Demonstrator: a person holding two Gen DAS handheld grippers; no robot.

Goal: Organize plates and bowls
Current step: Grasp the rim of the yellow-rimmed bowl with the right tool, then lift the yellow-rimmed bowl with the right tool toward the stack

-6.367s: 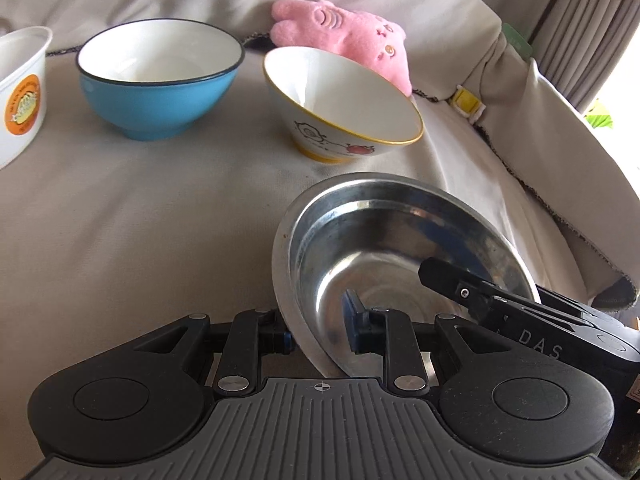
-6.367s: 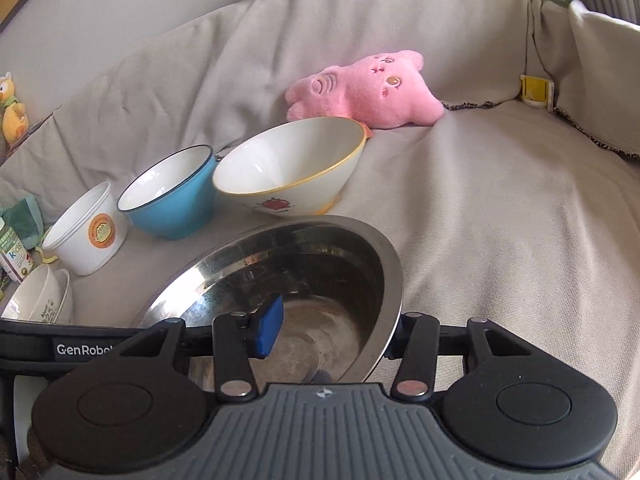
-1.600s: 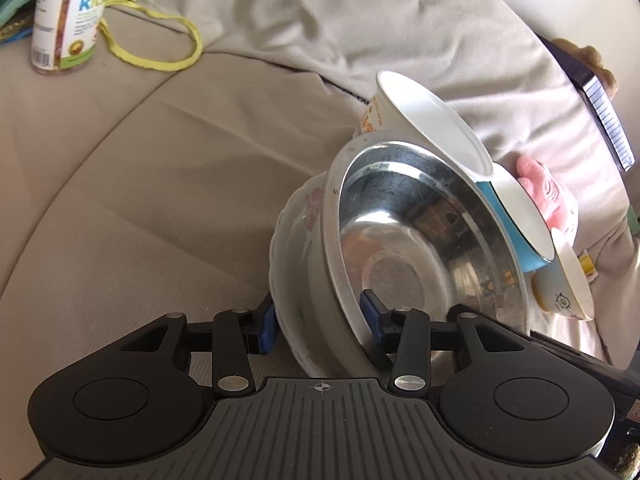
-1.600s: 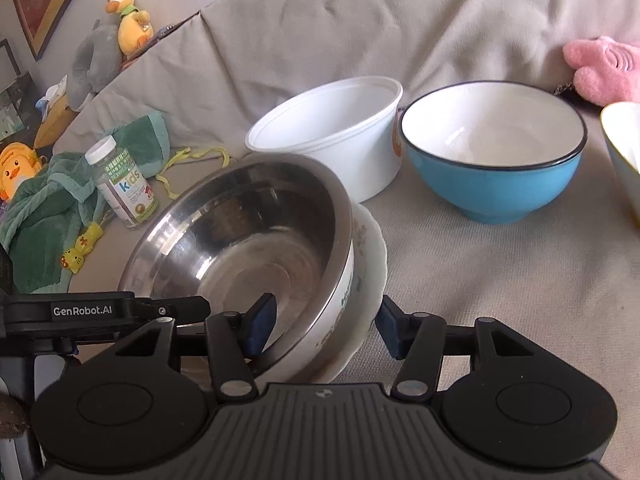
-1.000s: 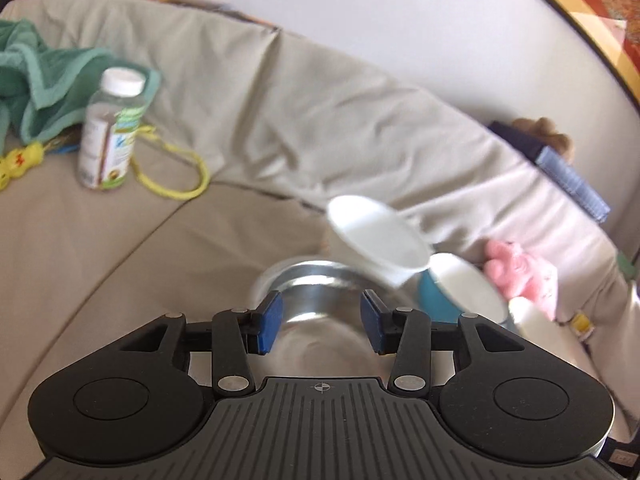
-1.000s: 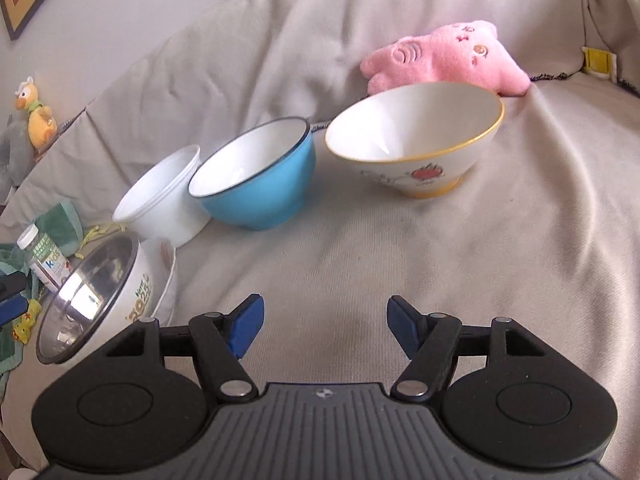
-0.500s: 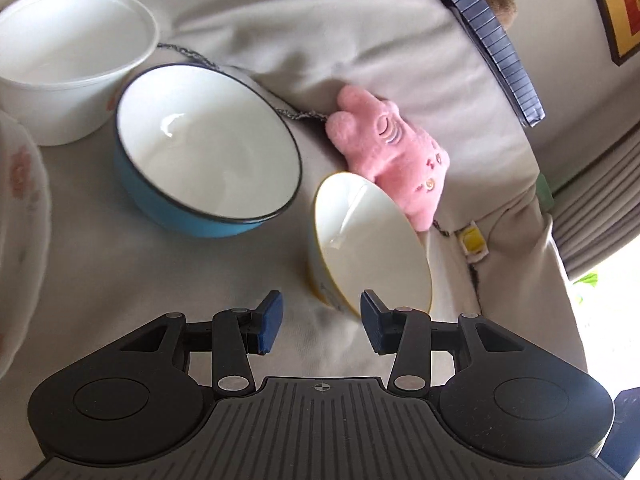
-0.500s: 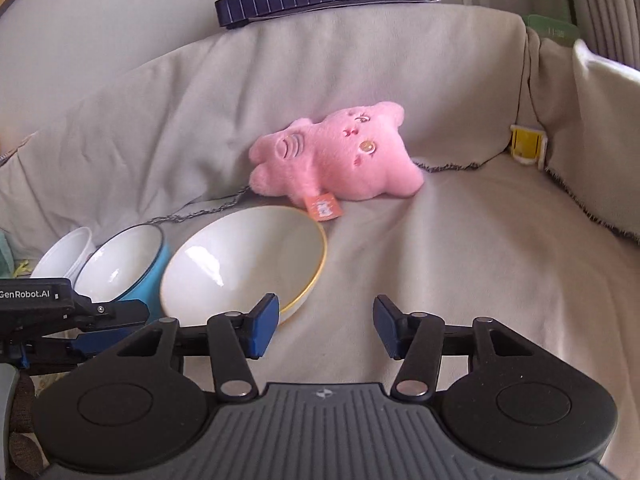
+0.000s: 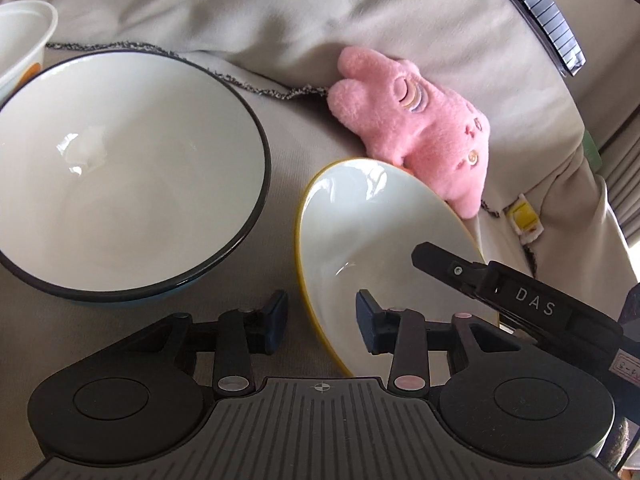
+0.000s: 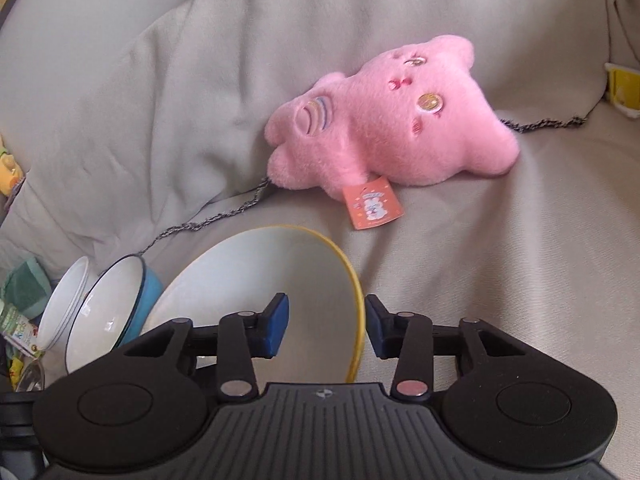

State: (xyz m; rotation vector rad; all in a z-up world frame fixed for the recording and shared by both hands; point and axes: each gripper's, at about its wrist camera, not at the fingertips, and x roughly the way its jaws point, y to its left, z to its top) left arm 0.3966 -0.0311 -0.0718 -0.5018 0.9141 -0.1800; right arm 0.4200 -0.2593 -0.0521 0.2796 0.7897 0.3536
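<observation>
Left wrist view: the left gripper (image 9: 322, 318) straddles the near rim of the yellow-rimmed bowl (image 9: 372, 232), one pad outside the wall, the other inside. Its jaws are closing, with a gap visible on both sides of the rim, so they do not clamp it. The bowl sits tilted on the beige cover (image 9: 280, 128), just in front of the pink plush (image 9: 416, 124). The blue bowl (image 9: 120, 168) stands just left of it, apart, and a white cup (image 9: 24, 44) shows at the far left edge. The right gripper (image 9: 516, 294) reaches in from the right over the bowl's far rim.

Right wrist view: the right gripper (image 10: 326, 328) also straddles the yellow-rimmed bowl (image 10: 280, 280), its left pad inside, its right pad outside the rim. These jaws are closing too, and daylight remains beside the rim. The blue bowl (image 10: 120, 308) and white cup (image 10: 64, 300) lie to the left, the plush (image 10: 392, 124) beyond.
</observation>
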